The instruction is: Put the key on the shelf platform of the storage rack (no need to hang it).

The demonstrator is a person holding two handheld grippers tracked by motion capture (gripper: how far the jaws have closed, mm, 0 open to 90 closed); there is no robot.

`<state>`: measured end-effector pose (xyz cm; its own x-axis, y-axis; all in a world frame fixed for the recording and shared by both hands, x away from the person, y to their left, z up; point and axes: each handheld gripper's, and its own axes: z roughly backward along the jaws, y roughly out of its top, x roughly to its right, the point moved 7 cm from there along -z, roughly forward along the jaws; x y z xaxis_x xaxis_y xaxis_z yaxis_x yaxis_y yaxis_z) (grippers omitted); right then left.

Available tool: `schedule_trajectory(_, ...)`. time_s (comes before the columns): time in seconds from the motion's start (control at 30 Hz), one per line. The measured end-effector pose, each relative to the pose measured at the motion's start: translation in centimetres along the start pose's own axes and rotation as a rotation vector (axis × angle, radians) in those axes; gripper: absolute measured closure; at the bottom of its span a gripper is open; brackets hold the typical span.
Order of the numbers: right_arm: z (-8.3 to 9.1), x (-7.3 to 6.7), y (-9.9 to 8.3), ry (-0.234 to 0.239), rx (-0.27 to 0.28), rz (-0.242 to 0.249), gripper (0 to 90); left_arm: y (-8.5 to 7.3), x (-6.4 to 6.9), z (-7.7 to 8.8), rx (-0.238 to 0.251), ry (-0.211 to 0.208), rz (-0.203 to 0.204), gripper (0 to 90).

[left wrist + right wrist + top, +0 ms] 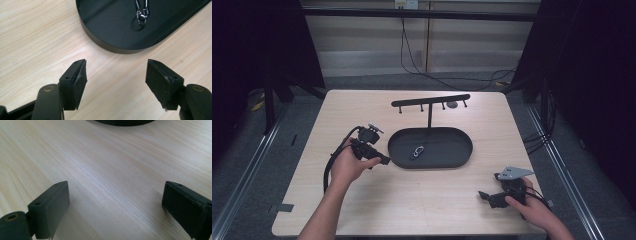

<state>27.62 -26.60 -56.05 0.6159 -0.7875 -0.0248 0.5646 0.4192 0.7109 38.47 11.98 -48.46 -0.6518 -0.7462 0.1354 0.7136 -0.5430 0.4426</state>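
No readable text, label, brand, number or sign anywhere in these views.
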Motion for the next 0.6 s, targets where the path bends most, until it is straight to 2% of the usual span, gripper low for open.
schedule_trajectory(0.6, 0.0, 0.0, 0.0, 0.000, 0.000, -0.001, 7.3, -2.9, -1.5, 0.6, -0.008, 0.016, 0.038, 31.1)
